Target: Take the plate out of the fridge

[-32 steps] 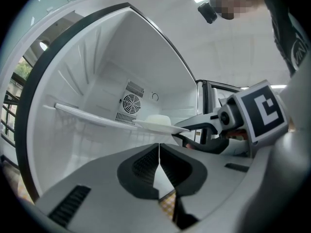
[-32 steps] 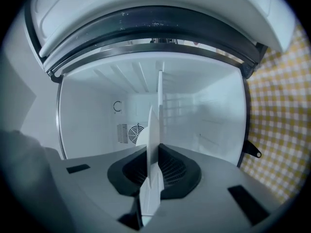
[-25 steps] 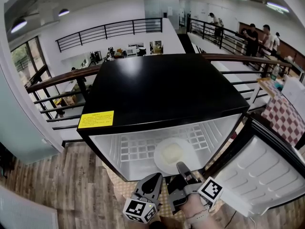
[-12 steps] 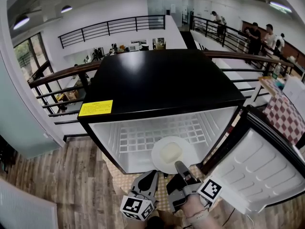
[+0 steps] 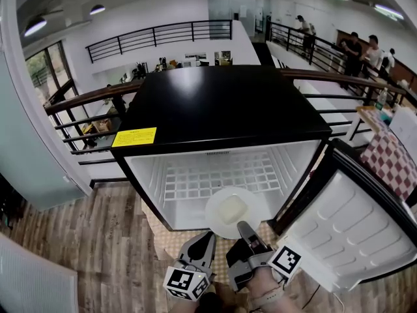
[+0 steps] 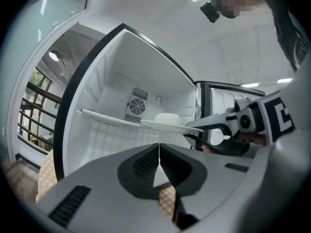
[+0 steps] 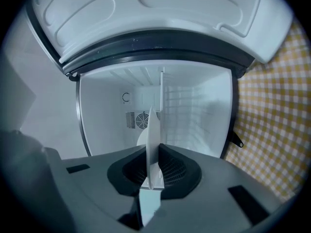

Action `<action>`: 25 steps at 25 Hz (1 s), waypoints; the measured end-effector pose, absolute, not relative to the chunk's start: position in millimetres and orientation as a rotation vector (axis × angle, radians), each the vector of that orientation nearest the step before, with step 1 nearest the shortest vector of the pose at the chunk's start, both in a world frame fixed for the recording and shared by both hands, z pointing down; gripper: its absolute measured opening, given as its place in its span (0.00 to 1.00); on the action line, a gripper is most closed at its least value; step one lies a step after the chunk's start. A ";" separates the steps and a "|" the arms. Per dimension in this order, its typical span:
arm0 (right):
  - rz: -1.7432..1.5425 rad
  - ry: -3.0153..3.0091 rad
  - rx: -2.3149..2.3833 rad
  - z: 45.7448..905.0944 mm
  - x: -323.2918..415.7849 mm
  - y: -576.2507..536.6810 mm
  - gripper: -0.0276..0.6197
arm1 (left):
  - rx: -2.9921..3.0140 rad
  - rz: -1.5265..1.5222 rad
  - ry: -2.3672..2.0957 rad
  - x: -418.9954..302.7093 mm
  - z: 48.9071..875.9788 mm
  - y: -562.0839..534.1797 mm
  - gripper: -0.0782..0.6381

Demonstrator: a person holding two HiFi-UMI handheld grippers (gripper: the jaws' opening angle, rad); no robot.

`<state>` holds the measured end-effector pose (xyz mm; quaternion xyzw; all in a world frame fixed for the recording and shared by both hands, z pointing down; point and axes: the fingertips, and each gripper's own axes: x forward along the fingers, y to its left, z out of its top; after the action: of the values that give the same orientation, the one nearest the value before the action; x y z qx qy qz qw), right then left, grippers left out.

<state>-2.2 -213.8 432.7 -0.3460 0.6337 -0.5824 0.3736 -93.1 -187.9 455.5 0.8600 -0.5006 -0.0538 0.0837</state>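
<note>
Fingers (image 7: 171, 173) of the right gripper (image 7: 151, 178) are pinched tight on the rim of the plate (image 7: 151, 130). I see that plate edge-on, a thin white blade running straight up between the pads toward 12 o'clock.

From the head view, the plate (image 5: 229, 212) sits at the 6 o'clock edge of the open fridge (image 5: 221, 109), roughly half inside the white cavity and half past the front lip. A pale block (image 5: 232, 208) lies at its centre. The right gripper (image 5: 243, 229) bites the rim at about 5 o'clock of the plate. The left gripper (image 5: 206, 238) hangs just beside it at 7 o'clock, not touching the plate.

Over on the left gripper view, my left gripper (image 6: 159, 165) has its jaws pressed together with nothing in them. Past them the plate (image 6: 165, 125) lies level at the front end of the wire shelf (image 6: 104, 118). I can't tell whether it rests on the wire. The right gripper (image 6: 197, 126) reaches in from 3 o'clock. A fan (image 6: 136, 106) shows on the back wall.

The door (image 5: 352, 233) stands swung wide at 4 o'clock, and a yellow checked mat (image 7: 272, 106) lies on the floor in front of the fridge.
</note>
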 end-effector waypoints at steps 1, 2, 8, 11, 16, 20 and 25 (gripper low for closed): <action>-1.492 1.625 -0.880 432.4 -1.9 -212.0 0.12 | 2.564 -0.161 -1.498 -93.0 456.5 -186.5 0.13; -1.494 1.627 -0.874 432.3 -1.8 -210.3 0.12 | 2.561 -0.160 -1.502 -93.0 457.7 -185.0 0.13; -1.495 1.641 -0.871 435.8 1.7 -201.5 0.12 | 2.546 -0.153 -1.517 -91.6 461.4 -177.5 0.13; -1.496 1.646 -0.873 439.0 3.3 -197.9 0.12 | 2.543 -0.157 -1.522 -90.9 461.2 -175.9 0.13; -1.500 1.646 -0.880 444.2 5.8 -193.4 0.12 | 2.544 -0.153 -1.521 -87.5 462.0 -173.5 0.13; -1.491 1.656 -0.880 447.1 8.1 -190.5 0.12 | 2.541 -0.152 -1.522 -86.7 463.2 -171.7 0.13; -1.484 1.658 -0.887 452.4 9.8 -188.7 0.12 | 2.533 -0.143 -1.527 -89.8 465.6 -170.9 0.13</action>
<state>9.8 -188.7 452.4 -0.3448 0.6445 -0.5770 0.3644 -89.8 -170.9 465.6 0.8519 -0.5136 -0.0480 0.0902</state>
